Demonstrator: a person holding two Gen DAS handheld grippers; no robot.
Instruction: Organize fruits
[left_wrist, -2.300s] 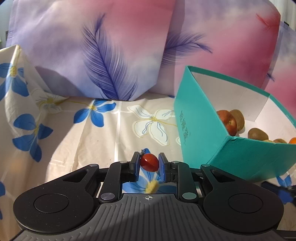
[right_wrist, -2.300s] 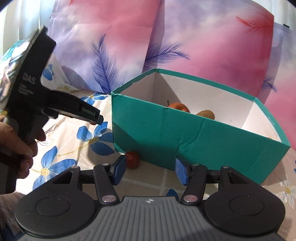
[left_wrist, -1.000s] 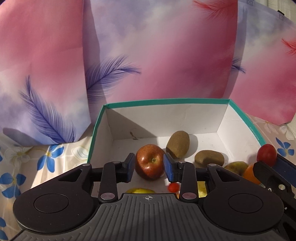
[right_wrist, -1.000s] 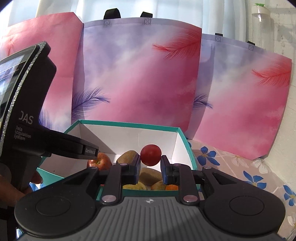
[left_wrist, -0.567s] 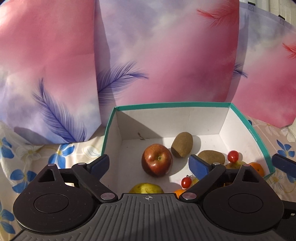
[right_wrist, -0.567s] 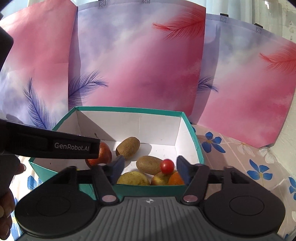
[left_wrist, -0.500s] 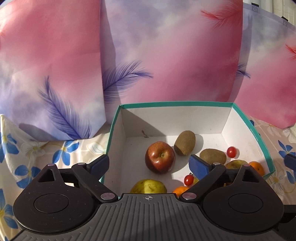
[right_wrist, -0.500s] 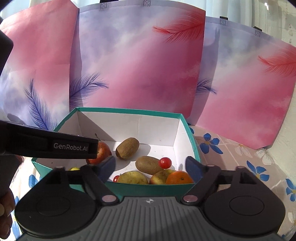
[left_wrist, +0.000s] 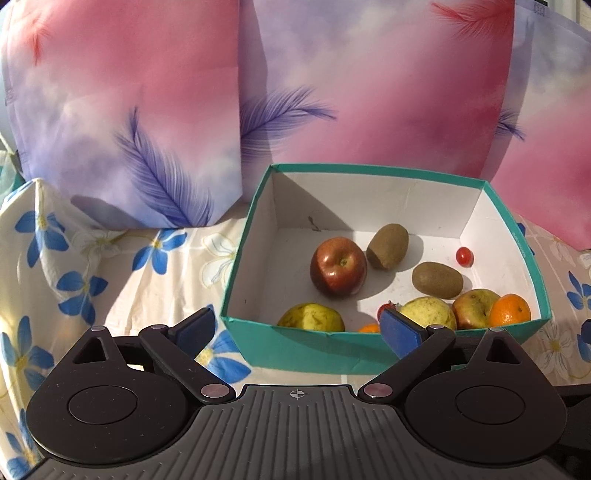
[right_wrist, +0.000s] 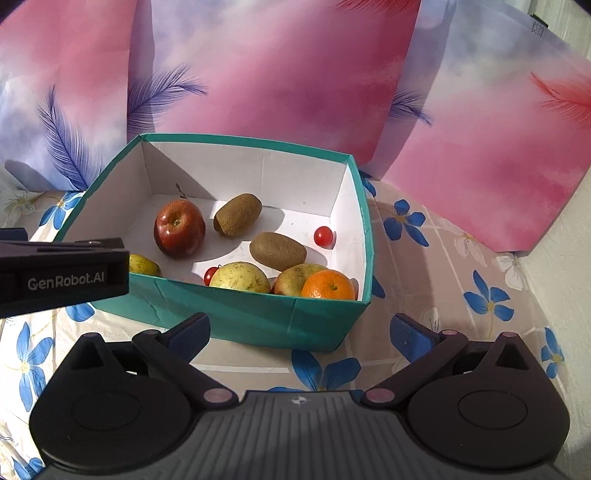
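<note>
A teal box (left_wrist: 317, 347) (right_wrist: 236, 317) with a white inside holds a red apple (left_wrist: 338, 266) (right_wrist: 179, 228), two kiwis (left_wrist: 388, 245) (right_wrist: 238, 214), yellow-green pears (left_wrist: 428, 314) (right_wrist: 240, 277), an orange (left_wrist: 510, 309) (right_wrist: 328, 285) and two cherry tomatoes (left_wrist: 464, 256) (right_wrist: 323, 235). My left gripper (left_wrist: 297, 328) is open and empty, just in front of the box's near wall. My right gripper (right_wrist: 301, 334) is open and empty, in front of the box's near right corner. The left gripper's body (right_wrist: 62, 271) shows at the left of the right wrist view.
The box stands on a cloth with blue flowers (left_wrist: 110, 273) (right_wrist: 443, 295). Pink and purple feather-print bags (left_wrist: 332, 92) (right_wrist: 277, 74) stand upright right behind the box. A white wall (right_wrist: 569, 258) is at the far right.
Both grippers let their cherry tomatoes go into the box, opened wide, and drew back from above the box to in front of its near wall.
</note>
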